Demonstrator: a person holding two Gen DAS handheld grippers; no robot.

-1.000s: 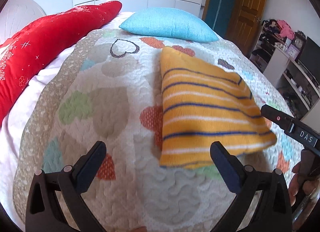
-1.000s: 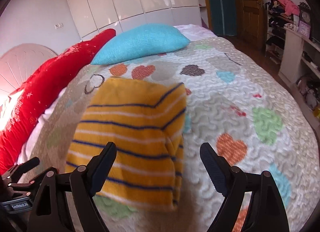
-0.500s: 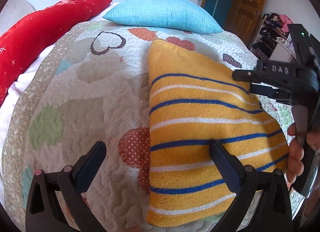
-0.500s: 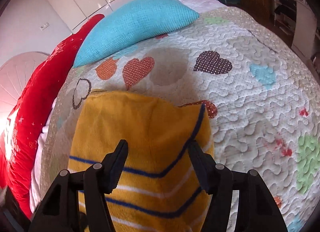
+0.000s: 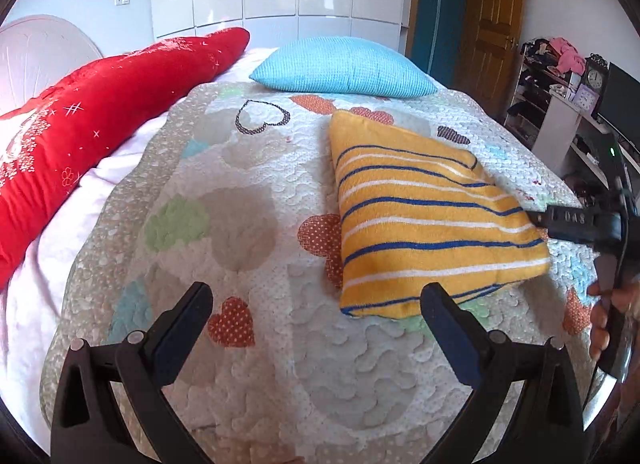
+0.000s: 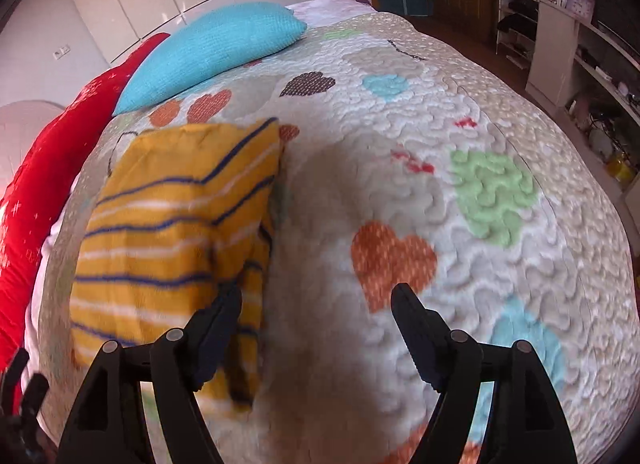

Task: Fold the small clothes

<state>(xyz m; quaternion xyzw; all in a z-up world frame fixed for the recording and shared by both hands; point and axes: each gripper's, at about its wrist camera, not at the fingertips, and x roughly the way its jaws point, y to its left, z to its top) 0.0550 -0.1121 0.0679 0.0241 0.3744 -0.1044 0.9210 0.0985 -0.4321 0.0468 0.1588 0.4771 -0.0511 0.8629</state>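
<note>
A folded yellow garment with blue and white stripes lies flat on the heart-patterned quilt. My left gripper is open and empty, held above the quilt just short of the garment's near edge. In the right wrist view the garment lies to the left. My right gripper is open and empty, its left finger over the garment's right edge. The right gripper's body shows at the right edge of the left wrist view.
A blue pillow and a long red cushion lie at the head of the bed. Shelves with clutter and a wooden door stand to the right. The quilt spreads right of the garment.
Both grippers have drawn back from the garment. The right gripper has opened wider and shifted right, off the garment's top. The garment lies where it was.
</note>
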